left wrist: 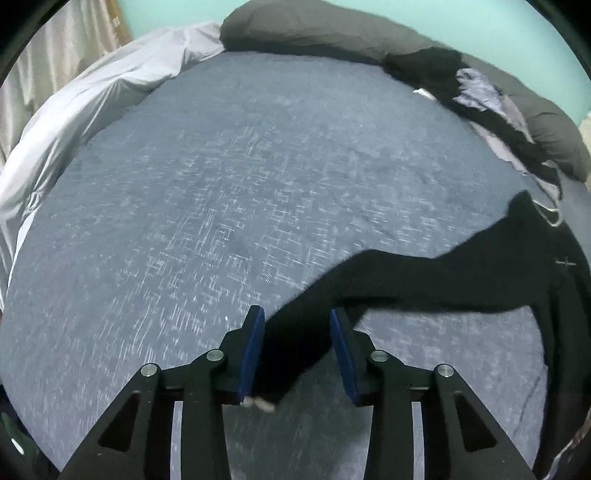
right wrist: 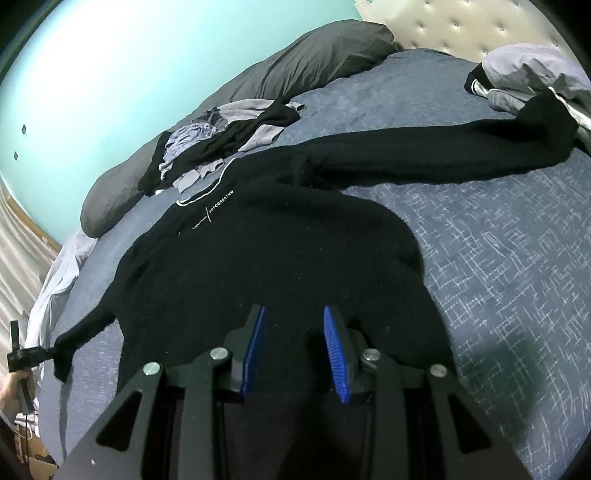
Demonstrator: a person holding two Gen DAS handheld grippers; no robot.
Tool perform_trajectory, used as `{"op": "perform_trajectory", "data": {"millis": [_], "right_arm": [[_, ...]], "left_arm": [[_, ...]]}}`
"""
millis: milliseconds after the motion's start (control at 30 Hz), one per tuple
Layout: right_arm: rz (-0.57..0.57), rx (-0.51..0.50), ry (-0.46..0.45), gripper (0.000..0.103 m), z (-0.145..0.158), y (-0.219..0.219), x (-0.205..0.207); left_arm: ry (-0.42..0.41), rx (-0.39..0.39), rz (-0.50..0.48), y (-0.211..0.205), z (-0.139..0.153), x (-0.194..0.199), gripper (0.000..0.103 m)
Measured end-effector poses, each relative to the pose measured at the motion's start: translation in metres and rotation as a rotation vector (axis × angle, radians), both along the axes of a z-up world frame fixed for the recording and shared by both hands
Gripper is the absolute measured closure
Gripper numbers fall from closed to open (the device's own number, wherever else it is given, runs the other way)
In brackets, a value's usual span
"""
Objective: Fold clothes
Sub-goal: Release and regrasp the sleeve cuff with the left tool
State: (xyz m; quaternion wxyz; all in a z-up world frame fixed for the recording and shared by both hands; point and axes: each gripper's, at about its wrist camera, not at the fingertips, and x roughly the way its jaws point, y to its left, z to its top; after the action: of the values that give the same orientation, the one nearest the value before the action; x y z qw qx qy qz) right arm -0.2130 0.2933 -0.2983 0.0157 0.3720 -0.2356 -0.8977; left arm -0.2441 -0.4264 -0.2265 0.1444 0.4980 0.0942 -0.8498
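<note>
Black knit long-sleeved sweatshirt (right wrist: 280, 236) lies flat on blue crosshatch-patterned bedspread (right wrist: 498, 251). Left gripper (left wrist: 297, 321) spread, sleeve cuff (left wrist: 295, 347) between its pads, grip unclear. Right gripper (right wrist: 293, 317) parted, empty, over the hem; only its view shows the white chest print (right wrist: 218, 213).

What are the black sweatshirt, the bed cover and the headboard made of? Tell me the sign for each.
Black sweatshirt: looks like matte, soft knit, probably fleecy cotton; it drapes limp and shows no sheen. Bed cover: apparently woven or textured blue fabric, with pale crosshatch threads, matte. Headboard: seemingly padded cream upholstery, perhaps faux leather; button tufting dimples it and it has a slight sheen.
</note>
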Motion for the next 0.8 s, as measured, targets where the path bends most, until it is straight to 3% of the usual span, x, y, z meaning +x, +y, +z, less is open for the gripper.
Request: {"op": "perform_trajectory", "data": {"millis": [100,200,300,467,633,800], "right_arm": [[-0.009,-0.012,0.001,0.068,0.002,0.003,0.002],[-0.014,-0.047,-0.008,0.058,0.005,0.007,0.004],[-0.013,-0.069,-0.016,0.057,0.014,0.011,0.004],[-0.005,-0.082,-0.010,0.055,0.034,0.024,0.011],[-0.025,-0.089,-0.008,0.053,0.042,0.036,0.024],[-0.025,-0.090,-0.020,0.053,0.038,0.036,0.030]], "left_arm": [[0.014,0.027,-0.025,0.015,0.009,0.013,0.062],[0.017,0.069,-0.073,0.039,0.016,0.022,0.060],[0.025,0.107,-0.138,0.069,0.020,0.029,0.051],[0.025,0.124,-0.208,0.105,0.020,0.034,0.050],[0.029,0.126,-0.163,0.093,0.011,0.042,0.050],[0.046,0.118,-0.022,0.048,-0.006,0.054,0.049]]}}
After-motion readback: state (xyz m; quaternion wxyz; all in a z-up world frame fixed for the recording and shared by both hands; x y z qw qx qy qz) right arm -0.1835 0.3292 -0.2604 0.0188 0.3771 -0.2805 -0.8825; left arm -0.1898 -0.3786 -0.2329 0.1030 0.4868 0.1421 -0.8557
